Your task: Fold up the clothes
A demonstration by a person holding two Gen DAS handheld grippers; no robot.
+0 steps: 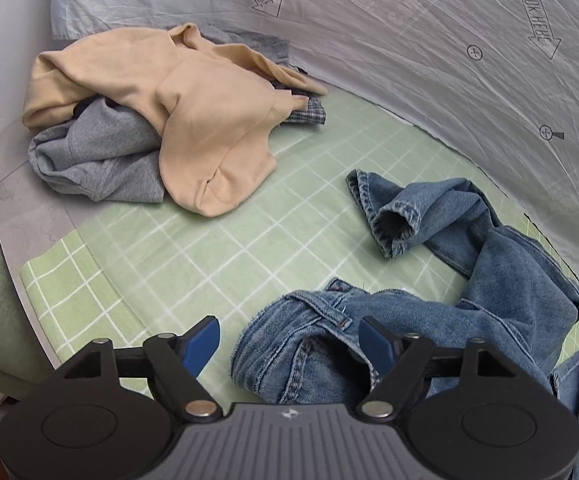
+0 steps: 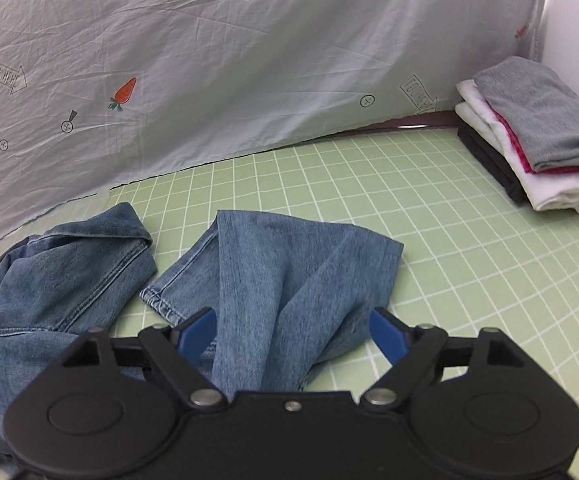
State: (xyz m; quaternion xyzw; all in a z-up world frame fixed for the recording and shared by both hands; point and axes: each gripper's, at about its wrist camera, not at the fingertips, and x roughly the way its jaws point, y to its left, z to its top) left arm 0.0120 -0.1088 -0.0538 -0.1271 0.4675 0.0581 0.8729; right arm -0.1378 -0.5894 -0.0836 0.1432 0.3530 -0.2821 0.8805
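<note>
Far left, a loose heap [image 1: 149,128] of soft tan and grey knits lies crumpled. My left gripper [image 1: 289,346] hangs wide open over the jeans' waistband [image 1: 309,316]. The jeans [image 1: 489,264] sprawl twisted across the green grid mat [image 1: 209,248], heavy stiff denim. My right gripper [image 2: 291,338] is spread too, holding nothing, above a creased leg [image 2: 289,272]. Far right sits a squared folded stack [image 2: 537,140]. I judge the jeans are in hand: they need flattening before any fold.
</note>
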